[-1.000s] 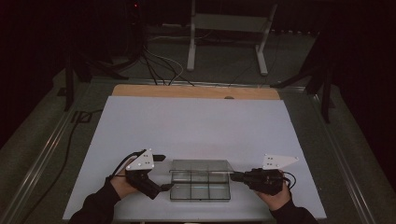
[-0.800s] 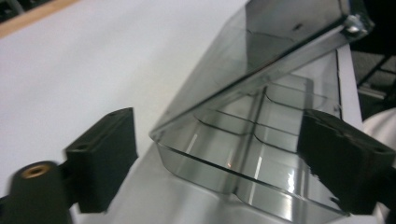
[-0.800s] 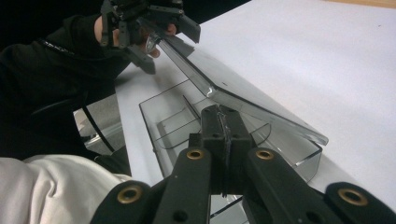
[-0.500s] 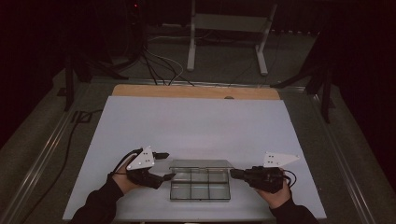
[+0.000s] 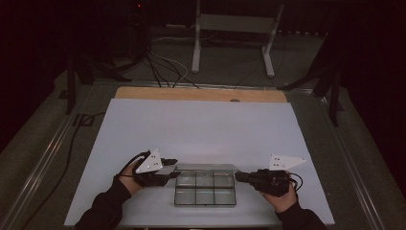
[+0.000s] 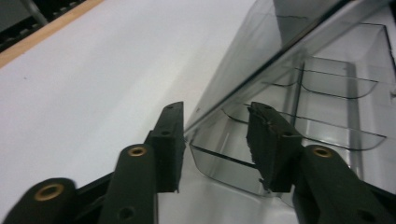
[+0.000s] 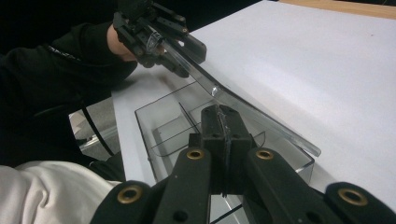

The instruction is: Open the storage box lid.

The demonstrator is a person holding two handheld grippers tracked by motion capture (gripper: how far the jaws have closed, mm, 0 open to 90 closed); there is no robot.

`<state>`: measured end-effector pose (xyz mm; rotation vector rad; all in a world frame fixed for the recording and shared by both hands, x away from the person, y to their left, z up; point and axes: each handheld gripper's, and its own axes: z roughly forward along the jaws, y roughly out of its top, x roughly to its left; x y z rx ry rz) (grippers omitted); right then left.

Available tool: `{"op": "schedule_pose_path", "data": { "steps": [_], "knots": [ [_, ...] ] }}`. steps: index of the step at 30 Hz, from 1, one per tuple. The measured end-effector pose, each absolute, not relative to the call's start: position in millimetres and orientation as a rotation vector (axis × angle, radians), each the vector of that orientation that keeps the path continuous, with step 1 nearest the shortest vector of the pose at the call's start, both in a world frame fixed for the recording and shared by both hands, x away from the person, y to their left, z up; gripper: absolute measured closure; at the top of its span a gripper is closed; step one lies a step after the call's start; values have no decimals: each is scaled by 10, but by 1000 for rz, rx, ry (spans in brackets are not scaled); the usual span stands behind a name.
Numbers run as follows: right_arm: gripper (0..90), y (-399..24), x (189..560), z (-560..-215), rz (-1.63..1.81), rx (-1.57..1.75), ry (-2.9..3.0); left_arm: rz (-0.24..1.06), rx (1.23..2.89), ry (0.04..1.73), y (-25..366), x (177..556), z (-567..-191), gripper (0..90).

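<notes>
Clear compartment box [image 5: 206,189] near the front edge of the white surface [image 5: 201,129], lid [image 7: 243,105] raised and tilted up from the box's far edge. Left gripper [image 5: 168,167] at the box's left far corner, jaws just closing, partly shut astride the lid's edge [image 6: 219,105]; whether the pads [image 6: 273,144] press on it cannot be told. Right gripper [image 7: 223,122] at the box's right wall, jaws clenched together at its rim, nothing visibly between them.
</notes>
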<state>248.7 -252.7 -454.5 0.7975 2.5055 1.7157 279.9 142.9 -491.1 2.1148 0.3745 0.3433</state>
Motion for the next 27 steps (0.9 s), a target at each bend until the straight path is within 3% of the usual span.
{"op": "schedule_pose_path", "data": {
  "steps": [14, 27],
  "knots": [
    [900, -2530, 2487, -4546, 1724, 800, 2499, 370, 2095, 372, 1413, 2802, -4899, 748],
    [871, -2561, 2474, -4554, 1721, 801, 2493, 360, 2088, 379, 1437, 2826, -4890, 785]
  ]
}}
